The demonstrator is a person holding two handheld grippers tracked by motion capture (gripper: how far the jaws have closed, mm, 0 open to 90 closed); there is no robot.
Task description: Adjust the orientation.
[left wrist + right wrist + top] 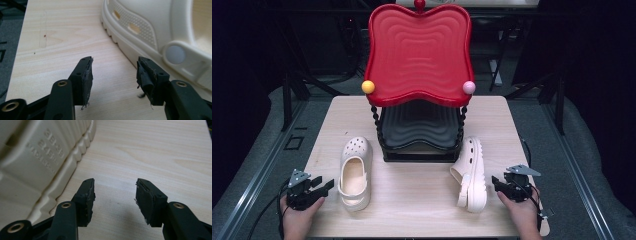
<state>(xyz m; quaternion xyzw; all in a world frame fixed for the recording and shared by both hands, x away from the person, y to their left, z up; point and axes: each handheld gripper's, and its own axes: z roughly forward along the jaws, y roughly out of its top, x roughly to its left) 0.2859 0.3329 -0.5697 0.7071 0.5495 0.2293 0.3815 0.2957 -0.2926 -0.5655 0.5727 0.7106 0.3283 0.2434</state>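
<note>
Two cream clogs lie on the tabletop [422, 200] in the high view, one each side of a two-tier rack: red tray [418, 50] on top, black tray [419, 127] under it. The left clog [354, 172] sits upright on its sole, toe toward the rack. The right clog [471, 172] is tipped on its side, sole facing the right edge. Each hand rests at the near edge, outboard of its own clog: left tool [326, 185] just beside the left clog's heel, right tool [495, 181] just beside the right clog's heel. Judgement: one tool per shoe, staged for a paired pickup, likely onto the rack.

Left gripper view: jaws wide, nothing between them, bare wood below. Left clog [150, 27] ahead and to the right, strap rivet near the right jaw, apart from it.

Right gripper view: jaws wide and empty. Ribbed sole of the right clog [37, 162] stands to the left, close to the left jaw, no contact visible. The tipped pose puts the sole edge toward this tool.
</note>
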